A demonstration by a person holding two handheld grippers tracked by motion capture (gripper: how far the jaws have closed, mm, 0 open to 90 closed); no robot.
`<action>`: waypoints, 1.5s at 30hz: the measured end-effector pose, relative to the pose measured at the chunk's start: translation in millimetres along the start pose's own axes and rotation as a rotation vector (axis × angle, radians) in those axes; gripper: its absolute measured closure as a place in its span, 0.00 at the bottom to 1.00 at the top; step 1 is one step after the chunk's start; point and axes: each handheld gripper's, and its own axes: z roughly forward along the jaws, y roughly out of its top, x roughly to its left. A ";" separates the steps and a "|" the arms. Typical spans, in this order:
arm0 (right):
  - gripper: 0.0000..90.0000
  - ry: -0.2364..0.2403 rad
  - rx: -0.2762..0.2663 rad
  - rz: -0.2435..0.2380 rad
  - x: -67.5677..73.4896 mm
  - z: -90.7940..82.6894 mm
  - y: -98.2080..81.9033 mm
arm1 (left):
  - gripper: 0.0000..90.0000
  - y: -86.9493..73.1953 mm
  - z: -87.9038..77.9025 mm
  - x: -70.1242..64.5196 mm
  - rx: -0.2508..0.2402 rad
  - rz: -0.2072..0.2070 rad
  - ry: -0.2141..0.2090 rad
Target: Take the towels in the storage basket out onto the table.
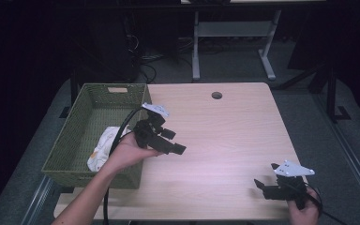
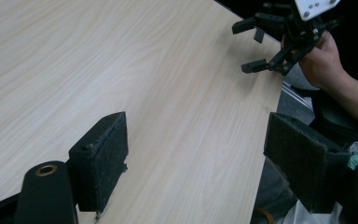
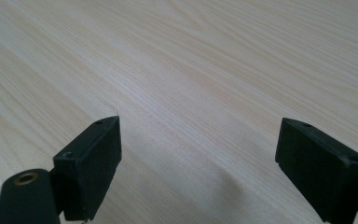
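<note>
A crumpled white cloth [image 1: 104, 146] lies inside the green woven basket [image 1: 77, 136], against its near right wall, and this seems to be the thing the work turns on. The basket makes a handy landmark: it sits at the left edge of the wooden table [image 1: 225, 140], partly overhanging it.

Just right of the basket's near right corner hovers the left gripper [image 1: 171, 140], held in the person's left hand [image 1: 130, 152]. Its jaws stand spread wide with nothing between them; in the left gripper view the two padded faces frame bare tabletop. It points away from the basket toward the table's middle, so it looks released and free of the cloth, neither reaching in nor carrying anything.

Well away from the basket, at the table's near right corner, the right gripper [image 1: 261, 186] rests low over the wood in the person's right hand [image 1: 304, 213]. Its jaws are likewise parted and empty, with plain wood grain between them in the right gripper view. It appears parked there to stay out of the way of the left arm.

With the cloth in the basket and both claws empty, the putting-away looks complete.
</note>
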 end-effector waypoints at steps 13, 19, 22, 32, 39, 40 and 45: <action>0.16 0.004 -0.004 0.001 0.6 -0.8 -0.6 | 0.26 -6.6 -37.4 27.2 -0.017 -0.079 0.014; 0.16 0.006 -0.002 -0.002 1.7 0.2 0.3 | 0.26 -20.1 -57.7 48.6 -0.028 -0.150 0.046; 0.16 0.011 -0.001 -0.009 2.5 0.4 0.6 | 0.26 -27.4 -66.3 56.1 -0.042 -0.176 0.049; 0.16 0.013 -0.001 -0.006 3.7 0.5 0.5 | 0.28 -48.1 -87.2 79.2 -0.067 -0.254 0.095; 0.16 0.013 0.003 -0.005 4.7 1.1 1.0 | 0.29 -64.6 -97.8 96.6 -0.073 -0.307 0.121; 0.16 0.016 0.006 -0.005 5.1 1.4 1.3 | 0.29 -68.8 -100.3 100.6 -0.079 -0.325 0.134; 0.16 0.021 0.008 -0.007 5.5 1.4 1.0 | 0.29 -80.1 -103.8 110.9 -0.070 -0.369 0.166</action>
